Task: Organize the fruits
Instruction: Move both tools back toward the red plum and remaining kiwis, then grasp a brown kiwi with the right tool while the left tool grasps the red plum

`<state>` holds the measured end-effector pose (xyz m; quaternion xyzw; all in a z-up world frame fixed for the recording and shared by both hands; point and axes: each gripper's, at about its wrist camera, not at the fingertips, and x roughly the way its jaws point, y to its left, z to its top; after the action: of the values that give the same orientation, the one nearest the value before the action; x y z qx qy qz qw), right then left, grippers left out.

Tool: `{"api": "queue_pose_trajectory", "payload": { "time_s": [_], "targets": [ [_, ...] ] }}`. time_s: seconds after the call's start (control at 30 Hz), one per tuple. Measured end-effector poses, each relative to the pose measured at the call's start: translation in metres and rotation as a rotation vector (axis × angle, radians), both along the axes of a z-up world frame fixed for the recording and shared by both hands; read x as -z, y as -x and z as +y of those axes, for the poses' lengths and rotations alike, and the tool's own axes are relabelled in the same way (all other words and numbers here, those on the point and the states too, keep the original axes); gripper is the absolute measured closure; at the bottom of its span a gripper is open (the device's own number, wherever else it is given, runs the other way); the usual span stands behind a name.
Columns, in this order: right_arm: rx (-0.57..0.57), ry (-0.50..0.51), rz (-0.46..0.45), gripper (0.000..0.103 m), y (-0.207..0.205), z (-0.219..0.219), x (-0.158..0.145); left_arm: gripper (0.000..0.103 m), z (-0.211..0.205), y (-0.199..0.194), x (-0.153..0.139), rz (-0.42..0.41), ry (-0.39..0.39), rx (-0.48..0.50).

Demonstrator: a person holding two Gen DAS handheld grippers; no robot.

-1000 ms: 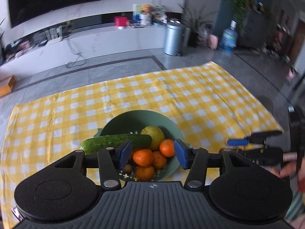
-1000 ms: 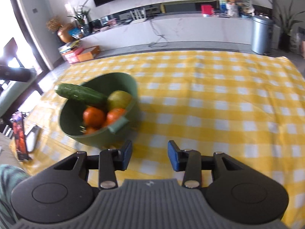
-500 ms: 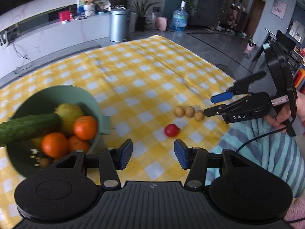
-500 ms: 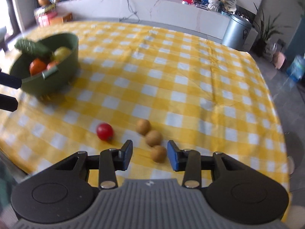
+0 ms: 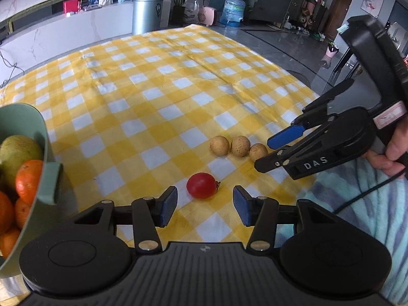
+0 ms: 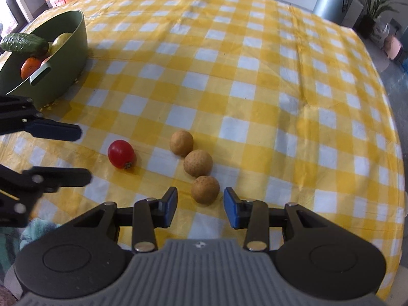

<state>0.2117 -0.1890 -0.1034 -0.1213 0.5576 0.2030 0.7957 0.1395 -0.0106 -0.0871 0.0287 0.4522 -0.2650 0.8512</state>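
Observation:
A red tomato lies on the yellow checked cloth, just ahead of my open left gripper, whose blue pads stand either side of it without touching. Three brown round fruits lie in a row beside it. The nearest brown fruit sits just ahead of the gap of my open right gripper, not touched. My right gripper also shows from the side in the left wrist view, hovering by that fruit. A green bowl holds a cucumber, oranges and a yellow-green fruit.
The cloth covers the table and ends close behind both grippers. A person's hand and striped sleeve are at the right. A metal bin, a water jug and a white counter stand beyond the table.
Both grippers swung away from the bowl and came down toward the loose fruits. The tomato now lies before the left pads and the nearest brown fruit before the right pads. Openings look unchanged.

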Motion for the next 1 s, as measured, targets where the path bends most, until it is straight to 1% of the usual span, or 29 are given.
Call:
{"api": "queue_pose_trajectory", "payload": {
  "time_s": [0.17, 0.4, 0.6, 0.67, 0.7, 0.73, 0.77, 0.83, 1.0],
  "targets": [
    [0.010, -0.022, 0.037, 0.065, -0.004, -0.001, 0.005, 0.044, -0.011, -0.013, 0.015, 0.028, -0.039, -0.017],
    [0.003, 0.026, 0.049, 0.066, -0.010, 0.008, 0.014, 0.044, -0.021, -0.022, 0.023, 0.050, -0.065, -0.029],
    [-0.002, 0.043, 0.042, 0.068, -0.011, 0.010, 0.015, 0.044, -0.024, -0.026, 0.023, 0.052, -0.075, -0.030],
    [0.005, 0.047, 0.039, 0.074, -0.011, 0.009, 0.015, 0.052, -0.025, -0.026, 0.023, 0.051, -0.083, -0.027],
    [0.008, 0.046, 0.039, 0.076, -0.012, 0.008, 0.015, 0.053, -0.025, -0.026, 0.023, 0.052, -0.081, -0.026],
    [0.011, 0.043, 0.041, 0.080, -0.012, 0.006, 0.015, 0.056, -0.025, -0.026, 0.023, 0.053, -0.080, -0.026],
    [0.014, 0.040, 0.043, 0.081, -0.012, 0.005, 0.014, 0.059, -0.025, -0.026, 0.023, 0.052, -0.082, -0.028],
    [0.018, 0.033, 0.048, 0.081, -0.013, 0.004, 0.014, 0.062, -0.025, -0.025, 0.023, 0.046, -0.088, -0.034],
    [0.030, 0.014, 0.061, 0.081, -0.014, 0.001, 0.013, 0.066, -0.023, -0.024, 0.021, 0.039, -0.073, -0.045]
  ]
}}
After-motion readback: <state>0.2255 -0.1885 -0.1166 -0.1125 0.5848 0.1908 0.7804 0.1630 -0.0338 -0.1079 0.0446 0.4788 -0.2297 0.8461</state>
